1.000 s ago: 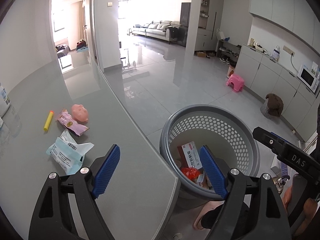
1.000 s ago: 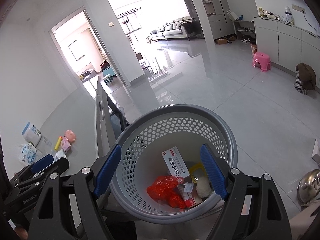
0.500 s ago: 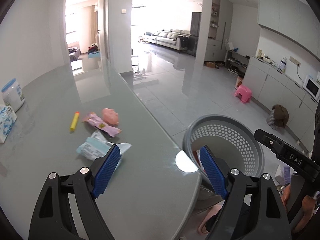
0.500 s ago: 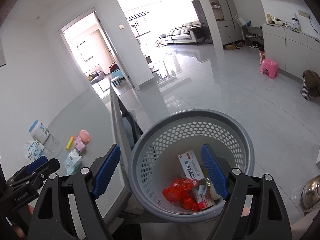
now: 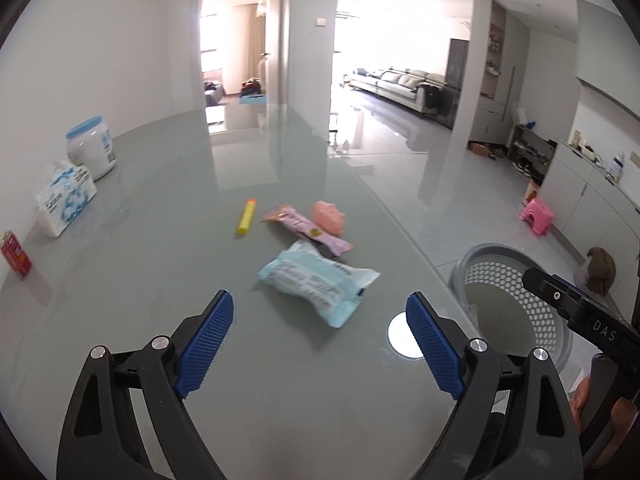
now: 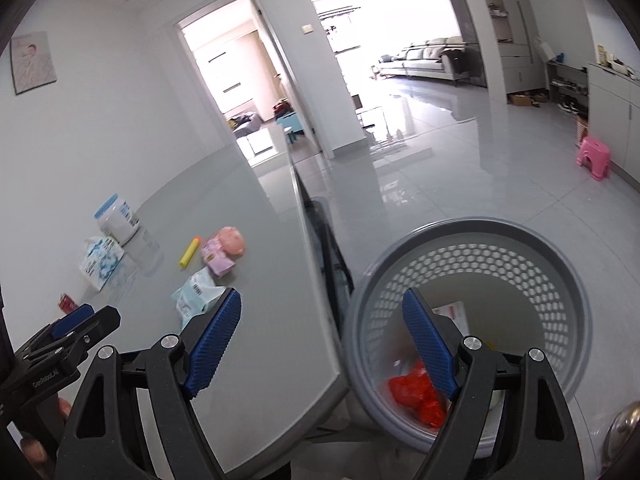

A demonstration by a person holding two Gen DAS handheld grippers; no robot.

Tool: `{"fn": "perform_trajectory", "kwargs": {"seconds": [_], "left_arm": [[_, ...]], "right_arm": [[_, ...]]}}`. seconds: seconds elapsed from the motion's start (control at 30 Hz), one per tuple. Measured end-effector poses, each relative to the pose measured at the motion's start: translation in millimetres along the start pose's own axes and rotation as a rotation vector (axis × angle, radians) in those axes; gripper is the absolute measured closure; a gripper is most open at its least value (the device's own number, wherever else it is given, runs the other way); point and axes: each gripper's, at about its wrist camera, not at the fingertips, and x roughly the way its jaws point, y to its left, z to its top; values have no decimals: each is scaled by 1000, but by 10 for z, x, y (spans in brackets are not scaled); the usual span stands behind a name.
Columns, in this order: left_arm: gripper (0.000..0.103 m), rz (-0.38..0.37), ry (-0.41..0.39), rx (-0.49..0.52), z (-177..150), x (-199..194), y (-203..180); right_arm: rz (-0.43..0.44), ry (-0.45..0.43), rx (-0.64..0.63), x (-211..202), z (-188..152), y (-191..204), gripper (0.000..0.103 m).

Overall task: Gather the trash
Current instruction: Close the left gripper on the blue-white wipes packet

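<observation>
Basket (image 6: pixel 568 280): floor, beside table (image 5: pixel 160 208) edge; red bag (image 6: pixel 416 392) inside seen only from right wrist, part hidden by a finger. Left view cut off the basket's interior.
Blue packet (image 5: pixel 316 280): on table, long axis slanting upper left to lower right.
Yellow tube (image 5: pixel 245 216): pointed away.
Left hand-held gripper (image 5: pixel 320 344): spread, just opened wider, empty.
Right hand-held gripper (image 6: pixel 322 344): spread, empty.

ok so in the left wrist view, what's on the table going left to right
red can → tissue pack → white jar → yellow foam dart → blue wipes packet
</observation>
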Motion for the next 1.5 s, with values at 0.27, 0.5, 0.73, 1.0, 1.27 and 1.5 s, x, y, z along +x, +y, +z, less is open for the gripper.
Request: {"fn": "perform_trajectory", "kwargs": {"seconds": [0.27, 0.5, 0.73, 1.0, 1.27, 1.5], "left_arm": [[15, 66, 31, -62, -64, 130, 309], [15, 57, 76, -114, -81, 374, 299], [15, 75, 93, -152, 79, 627, 169], [15, 69, 141, -170, 198, 991, -53], [15, 132, 172, -178, 164, 1236, -116], [19, 140, 190, -184, 95, 1299, -76]], "right_arm": [[55, 61, -73, 296, -68, 297, 24], [52, 64, -69, 386, -44, 260, 24], [57, 48, -52, 426, 15, 112, 24], [77, 64, -2, 514, 22, -126, 24], [80, 70, 29, 519, 6, -266, 24], [74, 77, 17, 530, -3, -214, 24]]}}
